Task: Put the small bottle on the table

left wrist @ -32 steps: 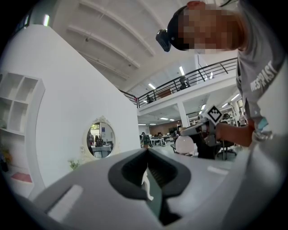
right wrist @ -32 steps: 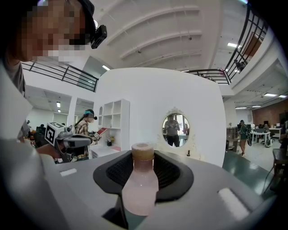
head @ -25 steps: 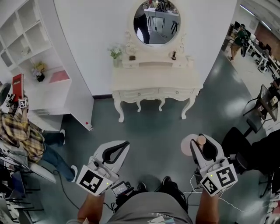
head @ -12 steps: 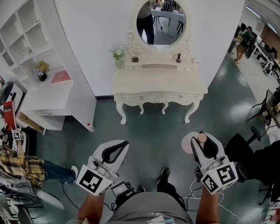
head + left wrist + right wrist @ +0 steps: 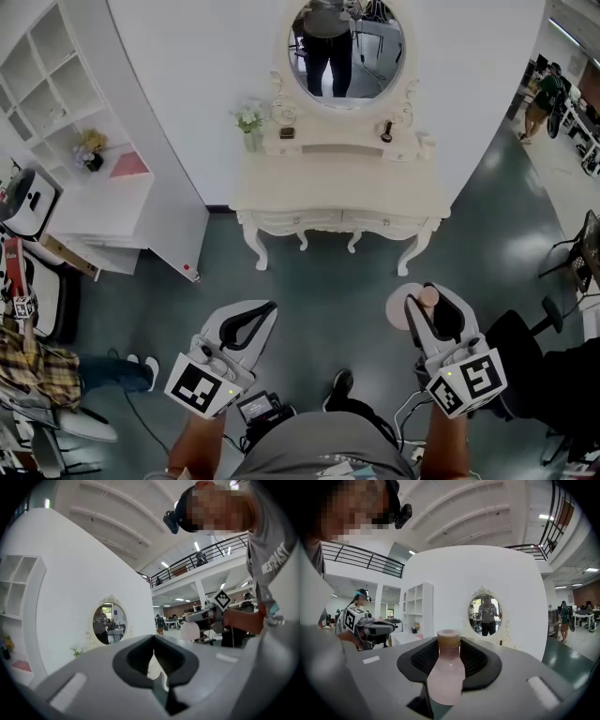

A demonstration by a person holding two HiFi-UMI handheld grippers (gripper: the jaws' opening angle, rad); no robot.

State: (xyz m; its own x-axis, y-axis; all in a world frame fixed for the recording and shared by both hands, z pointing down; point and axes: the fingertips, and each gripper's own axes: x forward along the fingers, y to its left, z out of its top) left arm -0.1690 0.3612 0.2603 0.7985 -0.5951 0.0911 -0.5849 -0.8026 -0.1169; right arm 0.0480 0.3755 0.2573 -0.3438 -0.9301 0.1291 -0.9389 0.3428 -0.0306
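Note:
A small pink bottle (image 5: pixel 446 677) with a tan cap stands upright between the jaws of my right gripper (image 5: pixel 449 645), which is shut on its body. In the head view that gripper (image 5: pixel 431 305) and bottle (image 5: pixel 428 297) hang over the grey floor, short of the cream dressing table (image 5: pixel 281 192) by the white wall. My left gripper (image 5: pixel 270 307) is level with it to the left, jaws closed together with nothing in them; in its own view the left gripper (image 5: pixel 153 641) shows the pads meeting. The bottle (image 5: pixel 190 631) also shows in the left gripper view at the right.
An oval mirror (image 5: pixel 346 47) tops the dressing table, with a flower vase (image 5: pixel 248 120) and small items on its upper ledge. A white shelf unit (image 5: pixel 89 141) stands left. A person in a plaid shirt (image 5: pixel 28 366) sits lower left. A dark chair (image 5: pixel 525 352) is right.
Both grippers have gone forward toward the dressing table, which now looks closer and larger. The bottle stays gripped. The seated person has slid toward the left edge of the head view.

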